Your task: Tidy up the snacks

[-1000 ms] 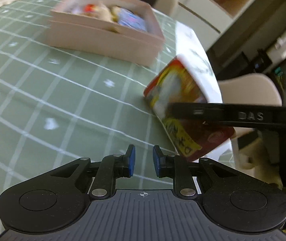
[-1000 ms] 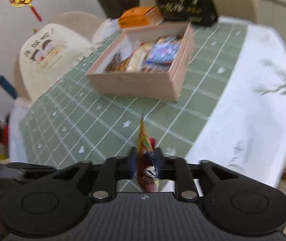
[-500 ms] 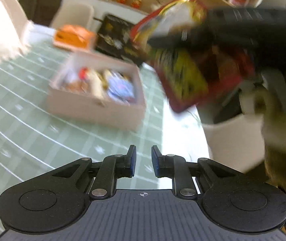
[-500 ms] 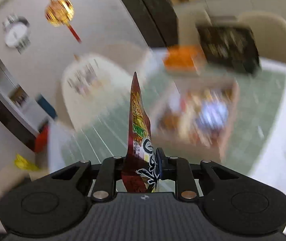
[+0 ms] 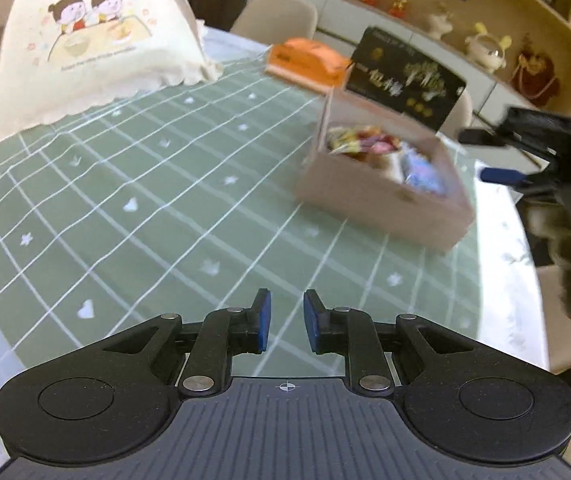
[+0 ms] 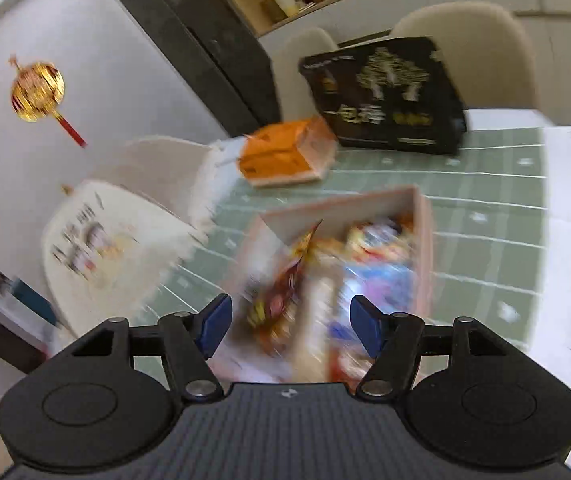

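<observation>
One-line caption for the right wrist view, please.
Open right gripper above the pink cardboard box, a blurred red-and-yellow snack packet between its spread fingers.

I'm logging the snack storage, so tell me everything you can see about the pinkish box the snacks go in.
The box is an open-topped, rectangular container with plain pale pink walls that look like cardboard or thin wood; no lid is visible. It sits flat on the green grid tablecloth, near the white border. Inside are mixed packets, including a blue-and-white one and a red-and-yellow snack bag, blurred. The open right gripper hovers above it. An orange carton and a black package stand just behind it.
</observation>
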Action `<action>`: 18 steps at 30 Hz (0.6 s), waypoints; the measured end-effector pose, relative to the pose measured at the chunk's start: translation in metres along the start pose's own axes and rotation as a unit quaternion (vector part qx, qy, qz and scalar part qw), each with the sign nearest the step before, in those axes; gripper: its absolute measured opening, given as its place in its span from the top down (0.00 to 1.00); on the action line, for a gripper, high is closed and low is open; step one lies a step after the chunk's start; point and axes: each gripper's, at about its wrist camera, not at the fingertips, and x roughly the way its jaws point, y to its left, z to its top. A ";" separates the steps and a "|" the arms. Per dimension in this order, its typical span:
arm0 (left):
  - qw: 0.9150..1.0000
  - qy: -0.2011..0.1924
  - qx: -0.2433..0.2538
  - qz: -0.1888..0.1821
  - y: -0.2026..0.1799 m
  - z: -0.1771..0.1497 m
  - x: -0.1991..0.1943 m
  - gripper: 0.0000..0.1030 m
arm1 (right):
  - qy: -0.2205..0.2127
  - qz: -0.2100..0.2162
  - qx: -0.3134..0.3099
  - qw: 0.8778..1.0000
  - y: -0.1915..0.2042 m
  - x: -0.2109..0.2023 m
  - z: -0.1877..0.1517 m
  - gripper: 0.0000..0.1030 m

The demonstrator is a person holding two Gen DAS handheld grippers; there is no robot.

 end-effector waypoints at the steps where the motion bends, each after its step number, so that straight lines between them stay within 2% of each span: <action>1: 1.000 0.001 0.011 0.002 0.002 -0.003 0.002 0.79 | -0.001 -0.023 -0.021 1.000 0.006 -0.006 -0.014 0.35; 4: 0.999 -0.003 0.047 0.005 0.007 -0.012 0.010 0.79 | 0.006 -0.073 -0.071 0.995 0.023 -0.017 -0.053 0.27; 6: 0.998 -0.007 0.060 0.002 0.008 -0.014 0.022 0.79 | 0.011 -0.100 -0.089 0.991 0.036 -0.024 -0.084 0.17; 11: 0.994 -0.032 0.101 -0.020 0.006 -0.021 0.040 0.79 | 0.034 -0.129 -0.077 0.988 0.049 -0.016 -0.156 0.15; 15: 0.988 -0.033 0.149 -0.028 -0.005 -0.031 0.054 0.78 | 0.034 -0.155 -0.063 0.985 0.051 -0.004 -0.183 0.15; 18: 0.982 -0.058 0.178 -0.035 -0.010 -0.036 0.059 0.76 | 0.010 -0.199 -0.055 0.978 0.051 -0.002 -0.190 0.11</action>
